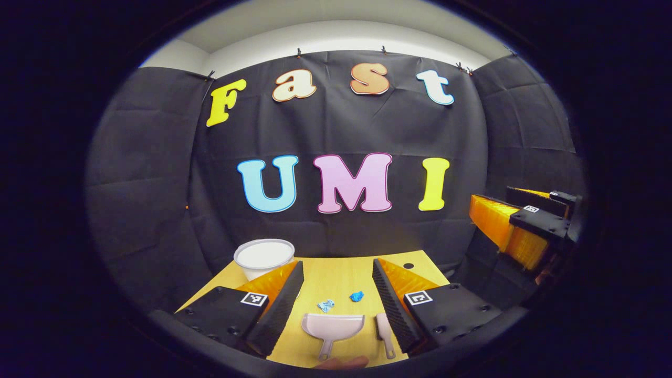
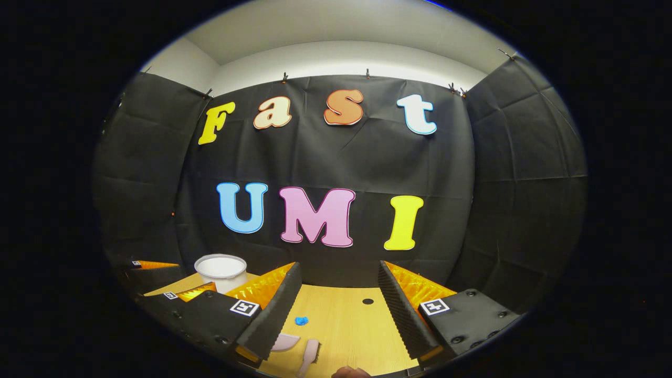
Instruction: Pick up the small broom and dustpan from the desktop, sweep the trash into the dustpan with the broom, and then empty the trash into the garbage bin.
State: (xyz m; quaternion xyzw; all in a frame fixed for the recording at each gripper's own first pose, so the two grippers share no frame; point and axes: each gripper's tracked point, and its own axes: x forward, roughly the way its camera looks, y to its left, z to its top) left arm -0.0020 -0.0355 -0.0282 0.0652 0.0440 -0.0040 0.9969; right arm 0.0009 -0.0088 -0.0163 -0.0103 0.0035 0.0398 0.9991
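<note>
Two claws, both spread wide and holding nothing, are what I have to work with. My left claw (image 1: 336, 302) hangs above the near part of the desk (image 1: 336, 278), its fingers framing the tools, which I judge is a line-up for a first pick. Between those fingers lies the dustpan (image 1: 333, 326), flat on the desk, mouth toward the far wall and handle running back toward me, so its long axis goes near to far. Just beside it, on its right, lies the broom (image 1: 384, 333), apart from the pan and roughly parallel, handle toward me as well. Both handles face the claws, which should make them easy to take.

Beyond the pan's mouth sit the trash pieces, a pale blue scrap (image 1: 326, 305) and a darker blue wad (image 1: 357, 296), near each other but apart. At the far left of the desk stands the white garbage bin (image 1: 263, 257), upright and open.

My right claw (image 2: 336, 310) hovers over bare wood, the broom (image 2: 311, 353) and part of the pan low between its fingers.
</note>
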